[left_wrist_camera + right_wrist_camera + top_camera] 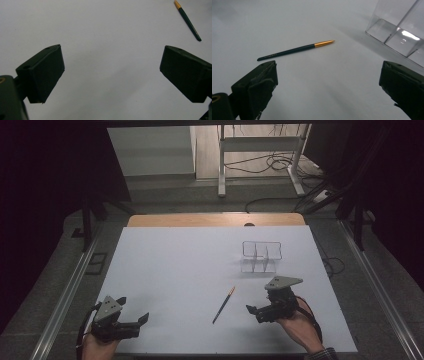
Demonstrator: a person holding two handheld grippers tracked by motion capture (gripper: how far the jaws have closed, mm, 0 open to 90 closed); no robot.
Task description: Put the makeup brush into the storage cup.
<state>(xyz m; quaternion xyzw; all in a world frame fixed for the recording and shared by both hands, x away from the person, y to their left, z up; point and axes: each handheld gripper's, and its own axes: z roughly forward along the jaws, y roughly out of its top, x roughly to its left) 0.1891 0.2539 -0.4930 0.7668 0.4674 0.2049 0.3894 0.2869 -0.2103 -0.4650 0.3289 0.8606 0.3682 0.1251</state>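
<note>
High view first: we see a white worktop (pixel 190 265) with a dark pen (pixel 223 305) with a gold tip lying flat near the front edge, a little right of centre. Behind it, toward the right edge, stands a clear divided organizer (pixel 261 256), apart from the pen. Our left gripper (pixel 135 316) sits at the front left corner with its jaws spread wide, nothing between them. Our right gripper (pixel 254 311) rests just right of the pen, jaws likewise wide and empty.
</note>
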